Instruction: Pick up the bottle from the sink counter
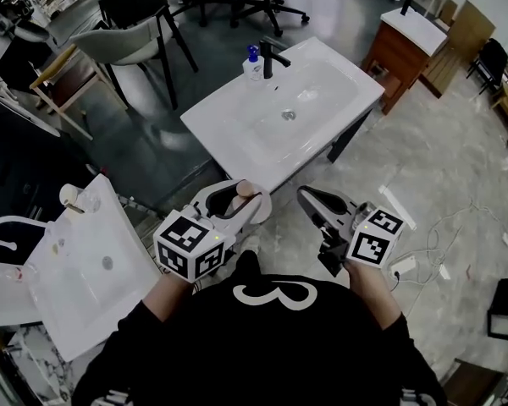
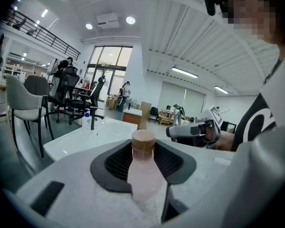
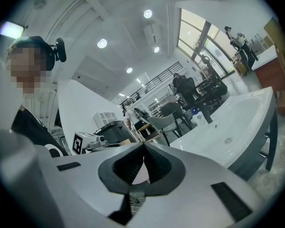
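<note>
A pale pink bottle with a brown cap stands upright between the dark pads of my left gripper, which is shut on it. In the head view the cap pokes out of the left gripper, held in the air just off the near corner of the white sink counter. My right gripper hovers beside it at the right, its jaws meeting at the tips with nothing between them.
On the sink counter a black faucet and a blue-topped soap dispenser stand at the far edge. A second white basin lies at lower left. Chairs, a wooden cabinet and floor cables surround me.
</note>
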`<state>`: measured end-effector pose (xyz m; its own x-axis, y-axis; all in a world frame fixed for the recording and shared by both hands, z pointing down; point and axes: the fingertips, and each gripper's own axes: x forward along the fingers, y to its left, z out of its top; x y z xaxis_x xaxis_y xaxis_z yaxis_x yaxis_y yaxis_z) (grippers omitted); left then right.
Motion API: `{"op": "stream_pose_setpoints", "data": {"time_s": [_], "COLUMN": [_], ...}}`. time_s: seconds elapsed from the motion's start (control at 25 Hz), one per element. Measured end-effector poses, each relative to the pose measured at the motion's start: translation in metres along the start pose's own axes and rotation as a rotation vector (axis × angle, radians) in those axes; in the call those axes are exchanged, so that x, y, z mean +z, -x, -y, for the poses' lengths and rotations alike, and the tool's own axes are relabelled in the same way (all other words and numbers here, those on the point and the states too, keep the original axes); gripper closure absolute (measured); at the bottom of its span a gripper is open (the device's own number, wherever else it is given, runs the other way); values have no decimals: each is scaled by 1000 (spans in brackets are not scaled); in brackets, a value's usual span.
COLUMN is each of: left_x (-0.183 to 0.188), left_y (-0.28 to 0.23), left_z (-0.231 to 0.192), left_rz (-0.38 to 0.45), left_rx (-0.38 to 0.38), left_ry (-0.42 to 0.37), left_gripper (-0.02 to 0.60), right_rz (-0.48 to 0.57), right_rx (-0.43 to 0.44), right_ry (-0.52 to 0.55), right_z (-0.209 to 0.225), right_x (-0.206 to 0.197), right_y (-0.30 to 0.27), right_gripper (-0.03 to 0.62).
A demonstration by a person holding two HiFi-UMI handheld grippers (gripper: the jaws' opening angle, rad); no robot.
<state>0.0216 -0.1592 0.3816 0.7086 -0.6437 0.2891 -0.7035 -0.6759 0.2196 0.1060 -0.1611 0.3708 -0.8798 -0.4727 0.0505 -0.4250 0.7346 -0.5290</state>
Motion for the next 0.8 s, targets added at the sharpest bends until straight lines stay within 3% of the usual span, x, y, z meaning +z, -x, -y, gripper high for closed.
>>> {"op": "stream_pose_setpoints", "data": {"time_s": [0.28,0.8], "left_x": [-5,-5], "left_y": [14,25], "left_z": [50,97], "left_rz": [11,22], "left_rx": [-36,-60], "left_ry": [-17,-34], "left_gripper": [433,431], "right_rz": [9,10], "right_rx": [3,1], "right_ry": [48,86], "right_z": [-28,-60], "right_x": [-14,-22], "right_y": [36,72], "right_gripper": [580,580]}}
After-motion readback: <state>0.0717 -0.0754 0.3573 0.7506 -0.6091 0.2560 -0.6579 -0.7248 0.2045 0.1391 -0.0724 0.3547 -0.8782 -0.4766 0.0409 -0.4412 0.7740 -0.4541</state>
